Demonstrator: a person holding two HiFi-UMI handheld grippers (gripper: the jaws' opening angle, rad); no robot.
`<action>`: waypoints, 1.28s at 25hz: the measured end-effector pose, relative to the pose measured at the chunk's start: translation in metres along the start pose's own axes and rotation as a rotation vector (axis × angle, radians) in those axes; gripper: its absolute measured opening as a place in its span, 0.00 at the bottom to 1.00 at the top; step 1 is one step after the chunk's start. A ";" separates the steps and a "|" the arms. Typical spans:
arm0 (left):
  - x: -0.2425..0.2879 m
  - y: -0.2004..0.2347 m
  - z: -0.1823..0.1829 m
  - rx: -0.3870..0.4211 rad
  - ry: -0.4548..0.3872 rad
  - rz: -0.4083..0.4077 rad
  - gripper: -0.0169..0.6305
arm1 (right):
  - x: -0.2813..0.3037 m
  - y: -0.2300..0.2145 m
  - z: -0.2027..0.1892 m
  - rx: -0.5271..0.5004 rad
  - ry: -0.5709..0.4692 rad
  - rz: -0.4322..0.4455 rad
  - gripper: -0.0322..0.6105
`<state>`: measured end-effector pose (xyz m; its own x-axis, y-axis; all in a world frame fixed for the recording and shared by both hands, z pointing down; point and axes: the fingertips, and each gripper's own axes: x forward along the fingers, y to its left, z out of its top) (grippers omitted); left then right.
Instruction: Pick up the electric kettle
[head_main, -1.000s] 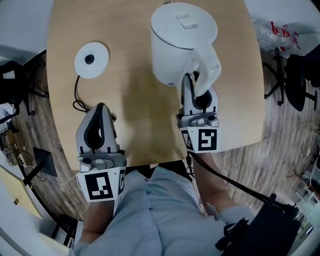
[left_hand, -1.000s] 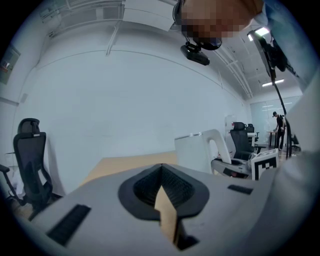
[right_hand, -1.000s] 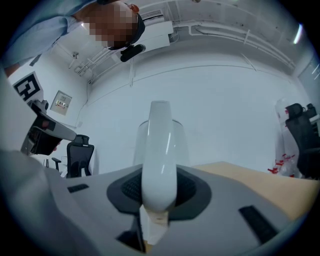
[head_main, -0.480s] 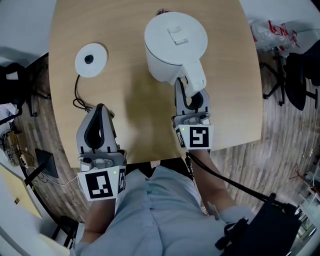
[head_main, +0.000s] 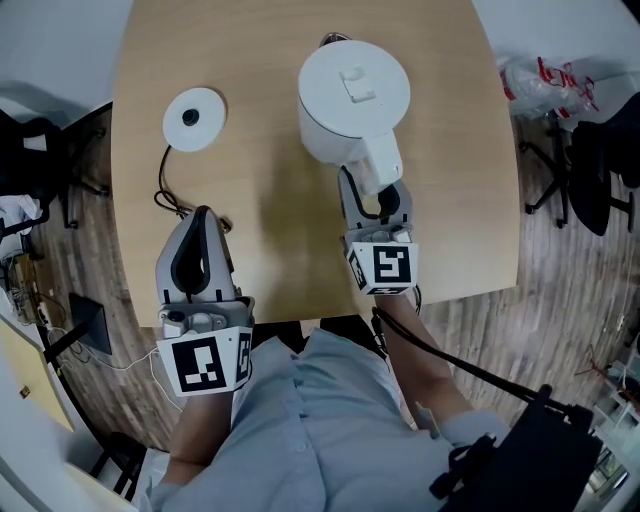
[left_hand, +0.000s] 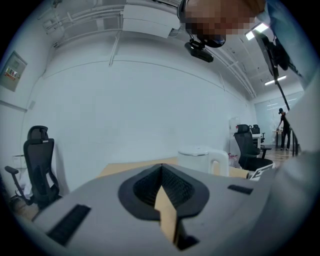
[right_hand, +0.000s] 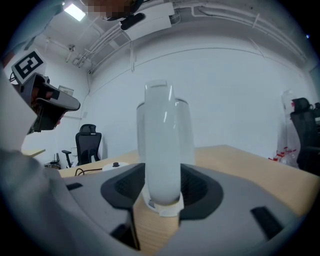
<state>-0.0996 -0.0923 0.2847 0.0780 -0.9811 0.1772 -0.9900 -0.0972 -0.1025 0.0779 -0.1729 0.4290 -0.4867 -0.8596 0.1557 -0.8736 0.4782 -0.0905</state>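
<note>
Right gripper view: the upright handle (right_hand: 162, 150) of the kettle (head_main: 352, 95) stands between the jaws of the right gripper (right_hand: 160, 180), which have just been opening and look released. The kettle rests on the table (head_main: 260, 210) at that gripper's twelve o'clock. The left gripper (head_main: 203, 215), clenched on nothing, is farther off.

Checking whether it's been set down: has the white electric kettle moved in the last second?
Yes. The white electric kettle now looks smaller against the light wooden table, so it has sunk toward it.

The right gripper (right_hand: 161, 172), its jaws just opening, straddles the upright white plastic kettle handle (right_hand: 161, 140) without clamping it, over a pale wooden tabletop (right_hand: 240, 165).
</note>
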 end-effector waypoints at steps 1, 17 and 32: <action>0.000 -0.001 0.002 0.000 -0.006 0.003 0.03 | -0.003 0.000 -0.006 0.016 0.019 0.003 0.35; -0.030 -0.016 0.023 -0.025 -0.129 0.121 0.03 | -0.063 0.077 0.042 0.016 0.020 0.338 0.38; -0.041 0.013 0.083 0.036 -0.251 0.247 0.03 | -0.034 0.133 0.176 -0.176 -0.181 0.427 0.05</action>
<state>-0.1062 -0.0670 0.1952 -0.1328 -0.9857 -0.1034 -0.9781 0.1472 -0.1471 -0.0215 -0.1117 0.2387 -0.8065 -0.5902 -0.0342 -0.5912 0.8043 0.0610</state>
